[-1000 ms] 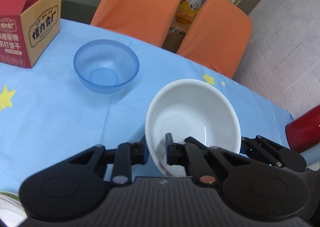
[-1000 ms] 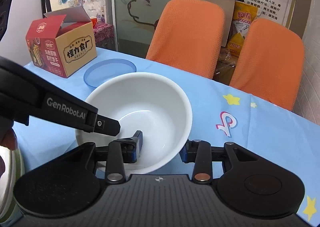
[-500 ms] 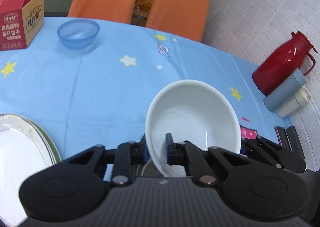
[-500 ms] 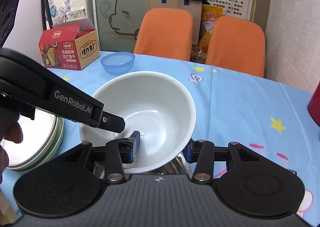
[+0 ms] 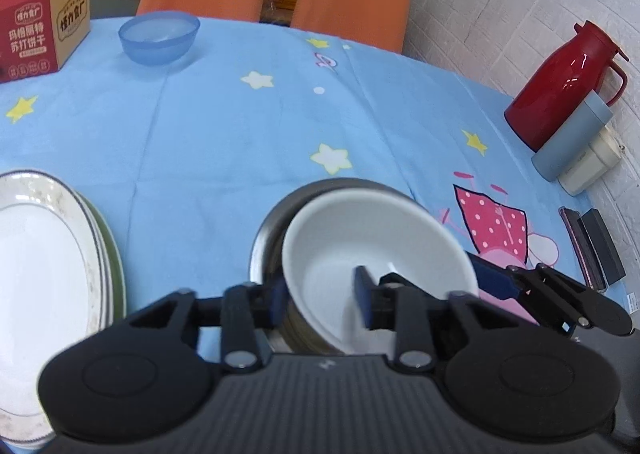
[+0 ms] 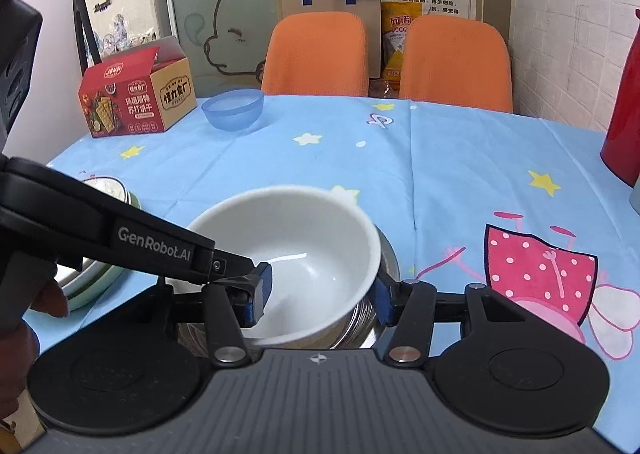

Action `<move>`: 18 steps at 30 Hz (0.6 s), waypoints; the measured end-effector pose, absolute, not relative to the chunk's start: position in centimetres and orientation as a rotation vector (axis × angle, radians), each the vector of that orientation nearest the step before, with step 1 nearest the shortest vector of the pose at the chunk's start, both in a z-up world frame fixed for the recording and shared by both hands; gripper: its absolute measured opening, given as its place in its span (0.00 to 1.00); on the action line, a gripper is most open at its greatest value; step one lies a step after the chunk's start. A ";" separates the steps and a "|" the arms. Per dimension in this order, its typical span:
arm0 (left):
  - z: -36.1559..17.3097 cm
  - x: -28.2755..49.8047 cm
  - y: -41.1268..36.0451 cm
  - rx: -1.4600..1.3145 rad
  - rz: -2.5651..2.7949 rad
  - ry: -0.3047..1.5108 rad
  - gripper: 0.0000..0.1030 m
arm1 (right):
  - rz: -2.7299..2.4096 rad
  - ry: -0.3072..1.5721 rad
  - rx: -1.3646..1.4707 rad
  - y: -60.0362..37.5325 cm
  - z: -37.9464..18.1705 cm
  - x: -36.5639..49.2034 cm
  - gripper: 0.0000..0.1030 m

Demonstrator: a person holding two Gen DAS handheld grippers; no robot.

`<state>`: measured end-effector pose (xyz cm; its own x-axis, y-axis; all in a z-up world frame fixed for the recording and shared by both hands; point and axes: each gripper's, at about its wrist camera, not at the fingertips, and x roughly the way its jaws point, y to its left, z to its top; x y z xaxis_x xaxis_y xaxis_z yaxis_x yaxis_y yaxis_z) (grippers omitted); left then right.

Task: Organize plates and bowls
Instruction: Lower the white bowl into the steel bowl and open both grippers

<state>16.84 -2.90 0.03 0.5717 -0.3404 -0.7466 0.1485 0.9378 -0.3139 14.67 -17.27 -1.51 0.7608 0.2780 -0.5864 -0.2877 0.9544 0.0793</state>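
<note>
A white bowl (image 5: 376, 250) (image 6: 304, 254) sits tilted inside a steel bowl (image 5: 272, 230) (image 6: 360, 328) at the near side of the table. My left gripper (image 5: 322, 300) straddles the white bowl's near-left rim. Its jaws are opening, with one pad inside the bowl, one outside, neither pressing. My right gripper (image 6: 319, 298) straddles the near-right rim, jaws opening wide, pads off the wall. One of the left gripper's fingers (image 6: 240, 266) reaches into the bowl. A stack of plates (image 5: 48, 274) (image 6: 104, 278) lies to the left. A blue bowl (image 5: 159, 37) (image 6: 233, 110) stands at the far side.
A red and tan cracker box (image 5: 36, 38) (image 6: 136, 98) stands at the far left. A red thermos (image 5: 560, 86), a grey-blue cup (image 5: 572, 142) and a cream cup (image 5: 588, 166) line the right wall. Dark flat items (image 5: 592, 246) lie at the right edge. Two orange chairs (image 6: 384, 54) stand behind.
Both grippers carried the white bowl back from near the blue bowl to the near side and set it into the steel bowl. Both jaws have come off its rim and spread.
</note>
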 end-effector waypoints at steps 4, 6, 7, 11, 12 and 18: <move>1.1 16.1 -2.3 -0.234 -0.311 0.865 0.65 | 0.245 0.583 0.027 -18.0 -1.2 13.4 1.00; 1.7 15.3 -2.0 -0.231 -0.304 0.827 0.65 | 0.212 0.570 0.054 -18.8 -1.3 12.8 1.00; 2.0 14.9 -1.8 -0.233 -0.301 0.807 0.65 | 0.204 0.570 0.075 -19.3 -1.5 12.5 1.00; 2.6 13.4 -0.5 -0.260 -0.257 0.744 0.69 | 0.171 0.581 0.158 -20.6 -2.4 11.6 1.00; 2.6 13.1 -0.2 -0.262 -0.241 0.733 0.69 | 0.166 0.582 0.172 -20.8 -2.7 11.3 1.00; 2.5 11.3 2.5 -0.275 -0.112 0.689 0.75 | 0.128 0.563 0.221 -22.2 -3.0 10.5 1.00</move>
<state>11.27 2.48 2.52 0.7677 -0.1917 -0.6115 0.0110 0.9580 -0.2865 10.53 -22.19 -2.98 0.8388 0.1800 -0.5139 -0.0597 0.9685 0.2418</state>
